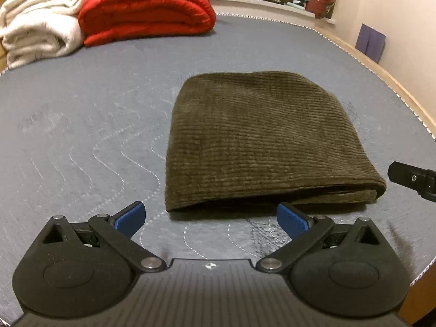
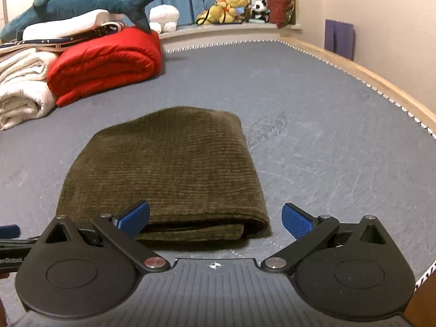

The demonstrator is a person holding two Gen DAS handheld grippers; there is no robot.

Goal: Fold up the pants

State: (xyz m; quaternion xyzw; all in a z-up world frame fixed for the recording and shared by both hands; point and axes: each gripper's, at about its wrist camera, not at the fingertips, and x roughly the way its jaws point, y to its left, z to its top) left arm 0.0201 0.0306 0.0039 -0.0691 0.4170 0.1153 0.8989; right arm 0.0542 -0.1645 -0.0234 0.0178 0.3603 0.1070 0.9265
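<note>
Pants [image 1: 261, 139] look folded on the bed [image 1: 81, 125]; left gripper [image 1: 211, 219] and right gripper [image 2: 215, 220] both wide open, empty. I'd just lift clear without snagging the near edge.

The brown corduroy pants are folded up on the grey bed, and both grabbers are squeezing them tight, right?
Not quite. The brown corduroy pants are folded on the grey quilted mattress, but neither gripper squeezes them. The left wrist view shows the left gripper open and empty, short of the near edge; the right wrist view shows the right gripper open too.
</note>
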